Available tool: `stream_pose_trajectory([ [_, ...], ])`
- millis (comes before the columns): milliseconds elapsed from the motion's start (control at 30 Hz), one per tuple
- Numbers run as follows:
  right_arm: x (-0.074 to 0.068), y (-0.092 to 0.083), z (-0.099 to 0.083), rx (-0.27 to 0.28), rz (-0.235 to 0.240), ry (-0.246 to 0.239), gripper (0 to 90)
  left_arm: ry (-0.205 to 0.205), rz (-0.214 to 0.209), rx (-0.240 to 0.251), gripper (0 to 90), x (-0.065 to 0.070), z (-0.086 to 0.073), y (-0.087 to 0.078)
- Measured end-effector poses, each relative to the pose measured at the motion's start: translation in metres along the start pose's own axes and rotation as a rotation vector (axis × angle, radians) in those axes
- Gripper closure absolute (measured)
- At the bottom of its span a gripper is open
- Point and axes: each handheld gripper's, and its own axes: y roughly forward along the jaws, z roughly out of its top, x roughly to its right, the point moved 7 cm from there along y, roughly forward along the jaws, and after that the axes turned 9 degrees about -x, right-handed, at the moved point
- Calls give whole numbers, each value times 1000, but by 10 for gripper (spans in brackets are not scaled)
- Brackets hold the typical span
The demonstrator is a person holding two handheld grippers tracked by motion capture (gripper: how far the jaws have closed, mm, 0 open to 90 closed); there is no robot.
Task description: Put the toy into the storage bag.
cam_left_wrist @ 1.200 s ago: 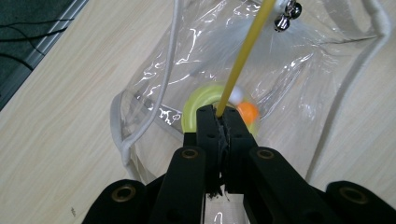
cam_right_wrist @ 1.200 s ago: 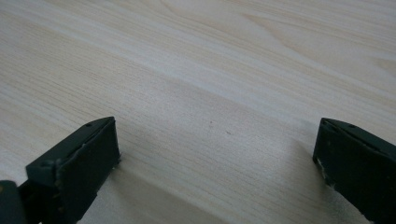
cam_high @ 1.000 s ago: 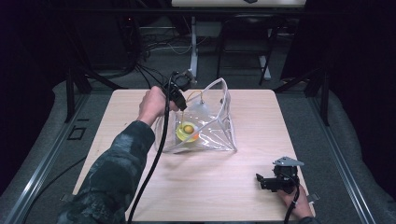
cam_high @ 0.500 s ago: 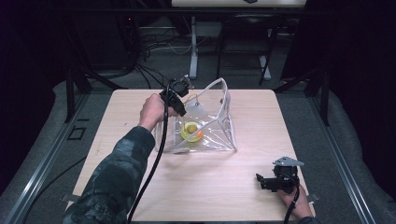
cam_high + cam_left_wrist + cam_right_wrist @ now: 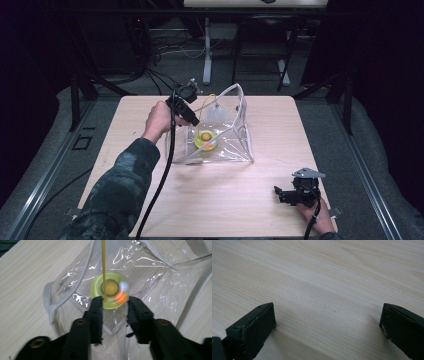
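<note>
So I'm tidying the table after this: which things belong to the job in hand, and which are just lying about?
In the job:
- clear plastic bag with grey trim
- round yellow-green yo-yo inside it
- thin yellow string running up from the yo-yo
- left gripper, jaws just opened, above the yo-yo

Just there:
- right gripper, open, at the near edge of the light wooden table

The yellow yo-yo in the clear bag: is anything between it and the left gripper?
Nothing visible. The left gripper, whose jaws have just been opening, hangs over the clear bag with the yellow yo-yo below; only its yellow string runs up past the jaws.
</note>
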Motion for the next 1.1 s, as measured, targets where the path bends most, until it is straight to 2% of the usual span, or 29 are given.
stream_pose_trajectory([
  [33, -1, 0, 0, 4, 6, 6, 0, -8, -1, 6, 514, 0, -1, -2],
  [67, -1, 0, 0, 4, 6, 6, 0, -13, 2, 12, 514, -1, -2, -3],
  [133, -1, 0, 1, 7, 7, 7, 0, -27, 22, 31, 432, -3, -5, -10],
  [333, 0, 0, 0, 2, 0, 1, 0, -35, 60, 73, 237, -6, -17, -29],
  [433, 0, 0, 0, 2, 0, 1, 0, -40, 72, 95, 179, -8, -26, -38],
  [700, 0, 0, 0, 1, 0, 1, 0, -62, 95, 121, 130, -16, -57, -50],
  [967, 0, 0, 0, 1, 0, 2, 0, -113, 100, 120, 98, -31, -83, -45],
  [1100, 0, 0, 0, 1, 1, 2, 0, -137, 115, 111, 71, -37, -96, -39],
])
